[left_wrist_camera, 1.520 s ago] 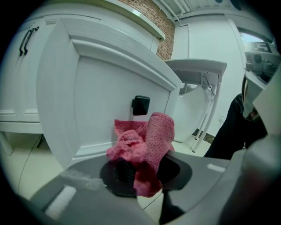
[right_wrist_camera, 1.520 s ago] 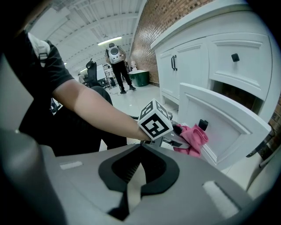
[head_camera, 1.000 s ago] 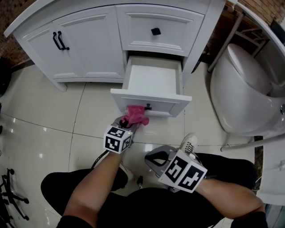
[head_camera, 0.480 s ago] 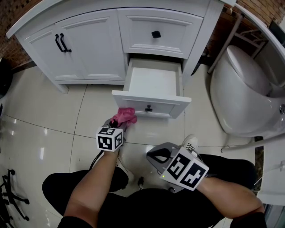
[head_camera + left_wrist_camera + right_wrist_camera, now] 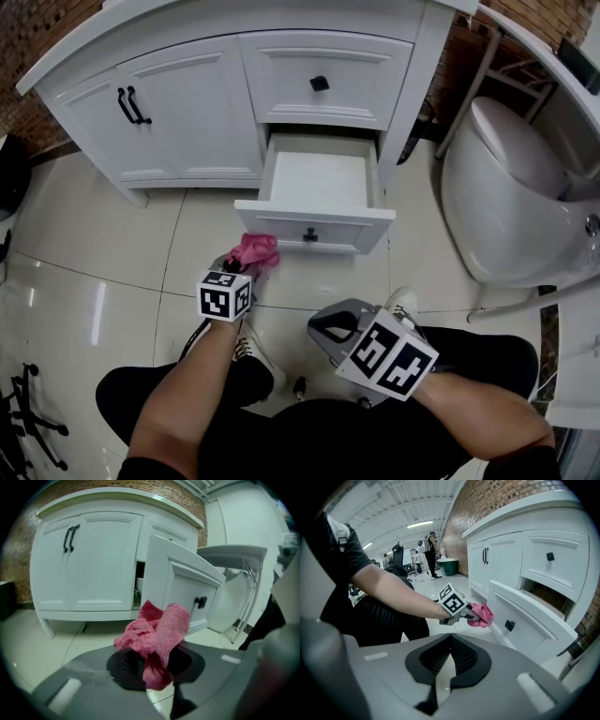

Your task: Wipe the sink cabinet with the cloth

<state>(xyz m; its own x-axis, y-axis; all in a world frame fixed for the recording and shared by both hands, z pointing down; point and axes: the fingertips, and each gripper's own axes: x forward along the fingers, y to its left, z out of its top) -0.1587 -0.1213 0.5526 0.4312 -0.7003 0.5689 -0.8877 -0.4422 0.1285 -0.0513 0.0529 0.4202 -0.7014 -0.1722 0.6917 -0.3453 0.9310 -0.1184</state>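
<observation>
The white sink cabinet (image 5: 187, 103) fills the top of the head view, its lower drawer (image 5: 319, 183) pulled open. My left gripper (image 5: 246, 264) is shut on a crumpled pink cloth (image 5: 253, 250), held just off the lower left corner of the drawer front (image 5: 281, 217). In the left gripper view the cloth (image 5: 157, 634) bunches between the jaws, with the drawer's black knob (image 5: 200, 602) beyond it. My right gripper (image 5: 328, 333) hangs back over my lap, shut with nothing in it. The right gripper view shows its jaws (image 5: 443, 674) closed, and the cloth (image 5: 480, 614) near the drawer.
A white toilet (image 5: 520, 197) stands close on the right, with a metal frame (image 5: 497, 66) behind it. Two cabinet doors with black handles (image 5: 131, 105) are at the left. My shoes (image 5: 398, 302) rest on the glossy tile floor. A black chair base (image 5: 23, 422) sits at the lower left.
My left gripper has carried the cloth leftward along the drawer front, from near the knob to its left corner. The right gripper has hardly moved.
</observation>
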